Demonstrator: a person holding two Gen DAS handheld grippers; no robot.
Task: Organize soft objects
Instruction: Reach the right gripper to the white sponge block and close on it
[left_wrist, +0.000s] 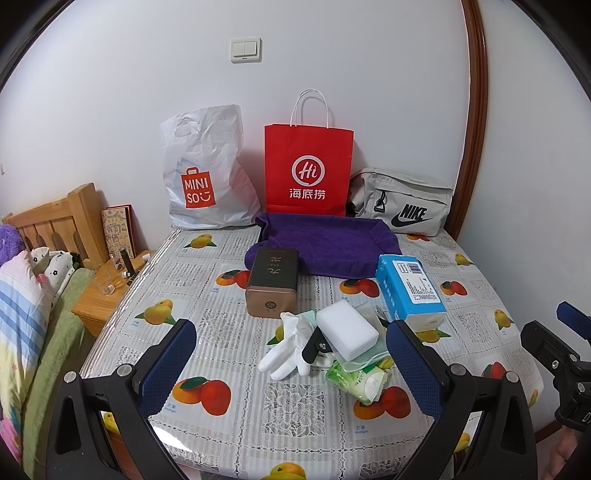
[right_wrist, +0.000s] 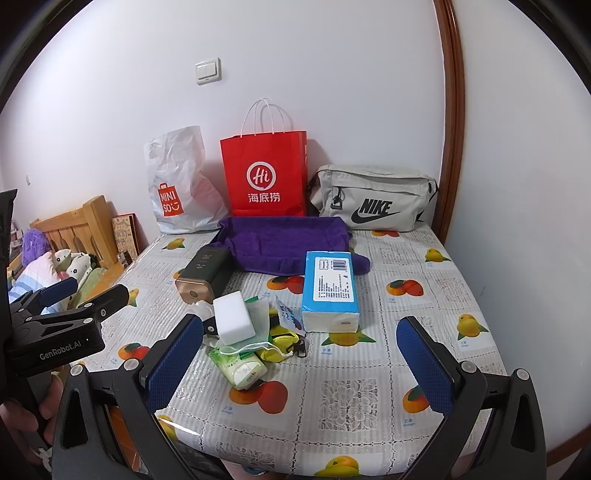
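A pile of small items lies mid-table: a white sponge block, white gloves, a green face mask, a green wipes pack and a black clip. Beside it lies a blue tissue pack. Behind them a purple towel lies spread out, with a dark tea tin at its left. My left gripper hovers open just short of the pile. My right gripper is open too, nearer the table's front edge.
Against the wall stand a white Miniso bag, a red paper bag and a grey Nike pouch. Left of the table are a wooden nightstand with a glass, and a bed.
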